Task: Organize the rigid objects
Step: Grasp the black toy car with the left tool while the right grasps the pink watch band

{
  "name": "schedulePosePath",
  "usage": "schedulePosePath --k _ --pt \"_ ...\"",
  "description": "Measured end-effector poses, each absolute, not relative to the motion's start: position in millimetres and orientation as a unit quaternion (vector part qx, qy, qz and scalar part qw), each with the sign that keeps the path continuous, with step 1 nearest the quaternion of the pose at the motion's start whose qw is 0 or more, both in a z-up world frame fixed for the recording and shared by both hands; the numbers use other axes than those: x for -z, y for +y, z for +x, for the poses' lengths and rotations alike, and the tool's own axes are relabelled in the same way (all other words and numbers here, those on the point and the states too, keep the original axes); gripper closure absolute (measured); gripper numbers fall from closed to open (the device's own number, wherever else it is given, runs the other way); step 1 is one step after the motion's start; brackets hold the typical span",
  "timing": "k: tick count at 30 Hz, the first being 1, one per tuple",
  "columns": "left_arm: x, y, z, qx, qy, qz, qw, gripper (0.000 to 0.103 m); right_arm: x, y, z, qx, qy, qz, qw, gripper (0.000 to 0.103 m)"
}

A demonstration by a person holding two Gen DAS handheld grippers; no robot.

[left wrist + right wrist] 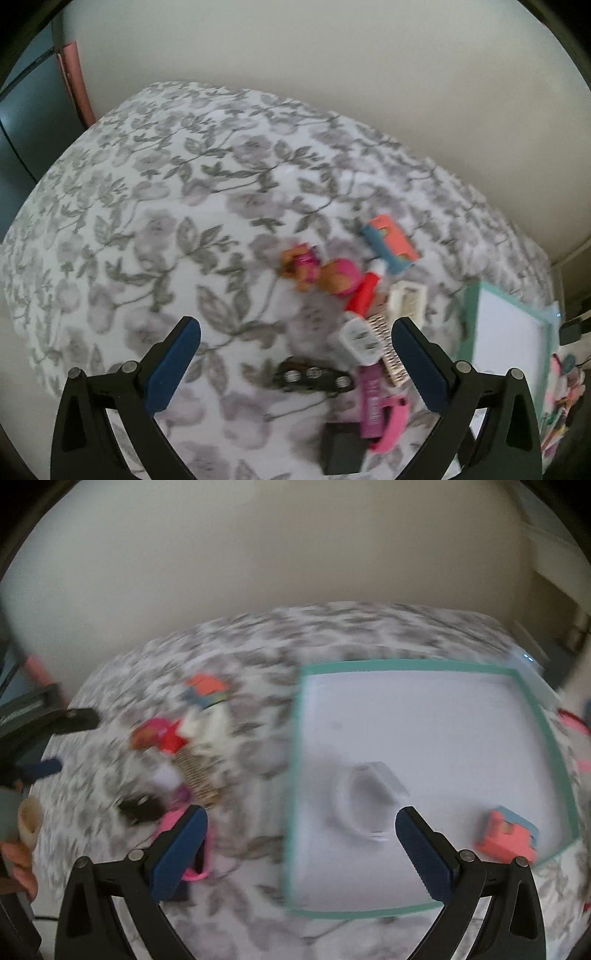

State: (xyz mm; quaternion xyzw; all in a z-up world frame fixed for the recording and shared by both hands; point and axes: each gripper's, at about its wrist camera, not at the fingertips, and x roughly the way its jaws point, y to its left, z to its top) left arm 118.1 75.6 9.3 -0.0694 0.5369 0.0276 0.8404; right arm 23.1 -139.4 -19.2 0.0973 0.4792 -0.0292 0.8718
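A pile of small toys lies on a floral bedspread (147, 221): a pink-helmeted pup figure (321, 275), a red and white tube (364, 293), an orange and teal card (391, 242), a black strip (314, 376), a purple and pink piece (380, 406). My left gripper (295, 328) hangs open above the pile's near left, nothing between its fingers. In the right wrist view, a white tray with a teal rim (406, 664) holds a clear white ring-shaped piece (365, 797) and an orange and blue block (508, 834). My right gripper (301, 816) stands open over the tray's left edge.
A cream wall rises behind the bed. The tray (469, 306) shows at the right of the left wrist view, with colourful clutter (565, 391) beyond it. In the right wrist view the other gripper (44, 738) and a hand (18, 864) sit at the left edge.
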Motion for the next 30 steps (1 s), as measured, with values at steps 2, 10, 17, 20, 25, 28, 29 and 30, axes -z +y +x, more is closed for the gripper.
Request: schedulePosePath --k 2,10,17,20,25,28,29,30 --pt "-5.5 81.8 117.8 -0.031 0.545 -0.069 0.835 0.0 21.8 -123.9 27.2 0.005 0.486 0.088 0.87 0.0" --pt "21.3 83.3 120.6 -0.022 0.587 -0.073 0.806 0.0 41.7 -94.1 38.0 -0.042 0.524 0.091 0.846 0.002" --pt "46.7 70.1 124.1 0.0 0.62 -0.065 0.782 0.0 55.2 -79.4 43.7 -0.063 0.542 0.077 0.834 0.012" --pt "52.0 66.6 125.6 0.008 0.627 -0.064 0.776 0.0 58.7 -77.0 43.3 -0.071 0.548 0.08 0.83 0.022" --pt "62.8 59.9 125.7 0.018 0.639 -0.049 0.768 0.0 56.8 -78.7 39.9 -0.093 0.547 0.104 0.826 0.042" --pt "67.2 54.6 125.7 0.019 0.641 -0.028 0.767 0.0 55.2 -77.9 38.5 -0.107 0.545 0.113 0.824 0.057" --pt "68.8 52.4 125.7 0.019 0.642 -0.022 0.766 0.0 54.9 -77.8 38.3 -0.111 0.545 0.115 0.823 0.062" --pt "69.6 51.1 125.6 0.02 0.642 -0.02 0.767 0.0 54.5 -77.6 38.3 -0.113 0.544 0.116 0.823 0.065"
